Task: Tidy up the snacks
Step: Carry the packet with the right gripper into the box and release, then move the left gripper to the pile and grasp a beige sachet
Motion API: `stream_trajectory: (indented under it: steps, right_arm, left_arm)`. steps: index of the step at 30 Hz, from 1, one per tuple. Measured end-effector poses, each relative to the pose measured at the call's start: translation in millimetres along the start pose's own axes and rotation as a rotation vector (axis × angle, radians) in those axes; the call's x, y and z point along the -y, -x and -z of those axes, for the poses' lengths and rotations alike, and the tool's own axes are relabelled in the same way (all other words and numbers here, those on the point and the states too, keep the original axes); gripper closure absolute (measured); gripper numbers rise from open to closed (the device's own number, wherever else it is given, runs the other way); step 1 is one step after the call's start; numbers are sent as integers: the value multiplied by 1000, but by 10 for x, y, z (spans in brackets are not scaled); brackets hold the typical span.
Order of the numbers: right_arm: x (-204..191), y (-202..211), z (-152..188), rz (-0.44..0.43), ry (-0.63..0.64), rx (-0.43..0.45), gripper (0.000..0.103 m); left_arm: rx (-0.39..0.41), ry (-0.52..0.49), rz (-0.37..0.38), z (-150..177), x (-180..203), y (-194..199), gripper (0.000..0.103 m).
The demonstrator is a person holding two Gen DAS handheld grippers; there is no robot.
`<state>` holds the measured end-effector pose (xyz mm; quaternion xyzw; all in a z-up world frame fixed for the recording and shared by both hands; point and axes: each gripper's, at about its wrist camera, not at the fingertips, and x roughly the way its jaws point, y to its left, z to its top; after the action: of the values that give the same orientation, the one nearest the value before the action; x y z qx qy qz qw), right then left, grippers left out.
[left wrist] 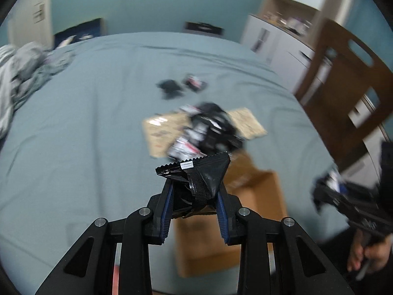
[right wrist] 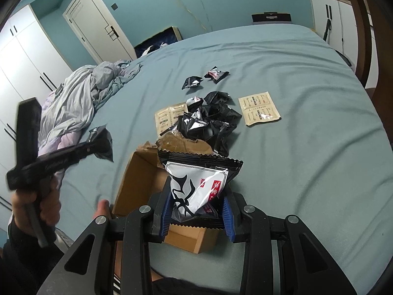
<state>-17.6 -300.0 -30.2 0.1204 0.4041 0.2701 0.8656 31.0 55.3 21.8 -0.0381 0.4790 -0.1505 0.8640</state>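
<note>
Both grippers grip snack packets above the open cardboard box (right wrist: 137,184).

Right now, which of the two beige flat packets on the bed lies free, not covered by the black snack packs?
The right beige packet lies alone on the sheet. The left beige packet is partly under the pile of black snack packs.

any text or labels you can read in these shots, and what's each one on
No text reads clearly.
White-and-black snack packet in the right hand-held gripper: red label with Chinese characters, upside down, unreadable.
Two tan sachets on the bed: print too small.
Black packet in the left hand-held gripper: white sticker, illegible.
Left hand-held gripper's side: blurred marking.
</note>
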Motion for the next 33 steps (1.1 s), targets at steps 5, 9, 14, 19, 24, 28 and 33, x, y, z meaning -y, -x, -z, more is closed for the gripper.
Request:
stream_trajectory:
  steps: [5,9,14,19,24,28,33]
  right_arm:
    - [-35,-58,-15,-1,17,-18,70]
    - [-90,-130,-20,-2,44,-39,70]
    - [-189,-230,-35,-12,86,-65,70]
    - [-292,-389,-44,-28,116,-92,69]
    - [-435,-512,-24,-31,162,-106,68]
    - [-513,-485,-28,-39,175,-66,43]
    - [-518,-400,11,-26,180,-8,16]
  left_arm:
    - [-77,-96,-32,106,232,-314,63]
    - [-75,-72,-58,104,178,-389,30]
    - [-10,-10,-112,98,26,-251,20]
    - [-18,34,-149,85,-107,-287,20]
    - [-29,29,-165,94,-119,-329,20]
    - [-34,26,-166,104,-106,-347,21]
    - [-29,29,-183,103,-123,-336,20]
